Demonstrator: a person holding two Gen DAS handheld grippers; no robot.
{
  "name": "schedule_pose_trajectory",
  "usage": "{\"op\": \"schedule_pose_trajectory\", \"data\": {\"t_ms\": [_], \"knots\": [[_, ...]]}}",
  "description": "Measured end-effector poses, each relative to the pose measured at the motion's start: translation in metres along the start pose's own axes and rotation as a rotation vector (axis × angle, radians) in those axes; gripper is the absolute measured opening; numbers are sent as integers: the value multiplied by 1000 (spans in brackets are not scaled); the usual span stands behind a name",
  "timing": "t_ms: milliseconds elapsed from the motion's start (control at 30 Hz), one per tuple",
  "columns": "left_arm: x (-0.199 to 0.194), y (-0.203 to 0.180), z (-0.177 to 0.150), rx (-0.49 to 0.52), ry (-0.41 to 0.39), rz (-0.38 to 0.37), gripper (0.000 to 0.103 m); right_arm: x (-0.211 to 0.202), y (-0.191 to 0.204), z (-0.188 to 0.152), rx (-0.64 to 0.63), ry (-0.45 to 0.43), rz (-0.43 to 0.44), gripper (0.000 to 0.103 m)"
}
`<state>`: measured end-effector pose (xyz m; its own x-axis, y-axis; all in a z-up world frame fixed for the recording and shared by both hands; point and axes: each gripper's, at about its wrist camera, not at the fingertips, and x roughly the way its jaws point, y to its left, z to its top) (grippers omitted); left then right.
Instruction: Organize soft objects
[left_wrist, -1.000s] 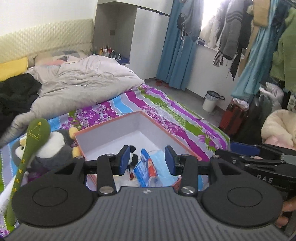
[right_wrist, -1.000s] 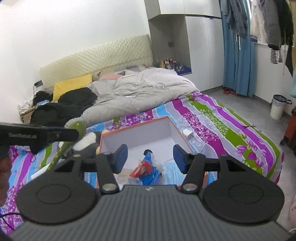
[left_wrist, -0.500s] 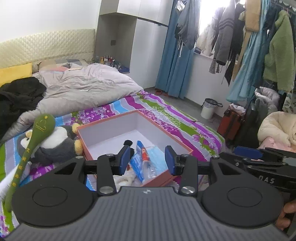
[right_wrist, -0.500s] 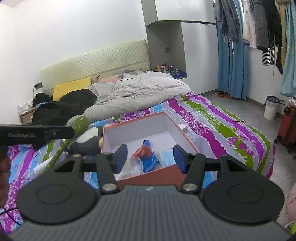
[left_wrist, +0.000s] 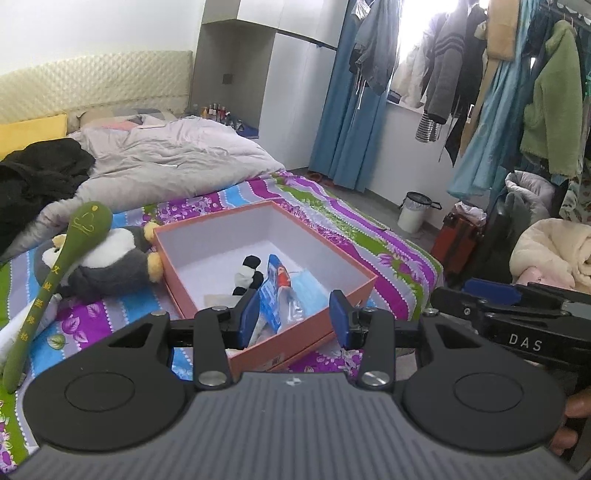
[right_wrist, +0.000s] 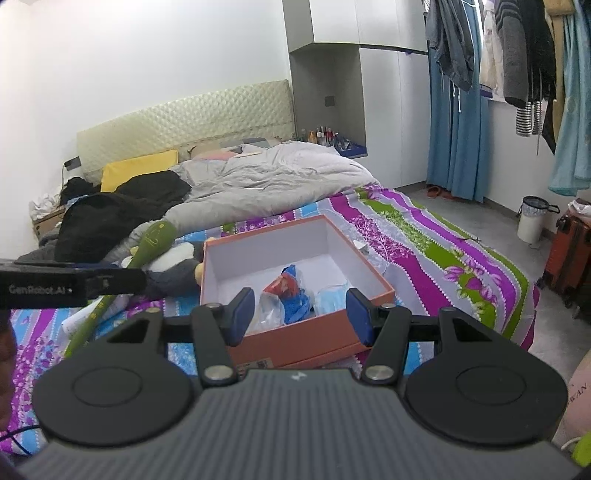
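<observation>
1. the left gripper (left_wrist: 293, 315) sat nearest in its own view, jaws parted with nothing clamped, only air between the blue pads (left_wrist: 248, 315).
2. the right gripper (right_wrist: 300, 314) was likewise released and empty, its pads standing in front of the box's near wall without touching it.
3. just past both, the orange box (right_wrist: 295, 332) lay open on the striped bedsheet (right_wrist: 436, 254), at about 12 o'clock from each gripper.
4. inside the box, toward its near side, lay a blue face mask (left_wrist: 310, 291), a clear packet with red and blue print (right_wrist: 286, 291) and a small black-and-white plush (left_wrist: 245, 277).
5. at about 10 o'clock from the box, touching its outside wall, lay a penguin plush (left_wrist: 110, 258) on its side (yellow feet against the box).
6. a long green massage hammer (left_wrist: 55, 277) leaned across the penguin, head up.
7. farther back lay a grey duvet (left_wrist: 166, 158) and dark clothing (right_wrist: 110, 214).
8. at 2 o'clock, on the floor well apart from the bed, stood a white bin (right_wrist: 532, 218).
</observation>
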<state>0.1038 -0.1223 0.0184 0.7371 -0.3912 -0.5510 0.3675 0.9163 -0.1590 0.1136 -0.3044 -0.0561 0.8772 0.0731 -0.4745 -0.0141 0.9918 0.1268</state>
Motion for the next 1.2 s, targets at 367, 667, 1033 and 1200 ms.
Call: {"op": "schedule_pose_trajectory", "data": {"t_ms": [367, 667, 1033, 1200], "knots": [[-1, 2, -16, -4, 15, 21, 54, 2, 7, -23, 4, 51, -23, 58], [-2, 7, -36, -27, 51, 28, 54, 7, 12, -30, 13, 76, 5, 58], [2, 7, -37, -45, 62, 20, 87, 4, 5, -26, 48, 34, -24, 102], [3, 5, -38, -40, 62, 39, 98, 4, 3, -26, 37, 34, -27, 103]]}}
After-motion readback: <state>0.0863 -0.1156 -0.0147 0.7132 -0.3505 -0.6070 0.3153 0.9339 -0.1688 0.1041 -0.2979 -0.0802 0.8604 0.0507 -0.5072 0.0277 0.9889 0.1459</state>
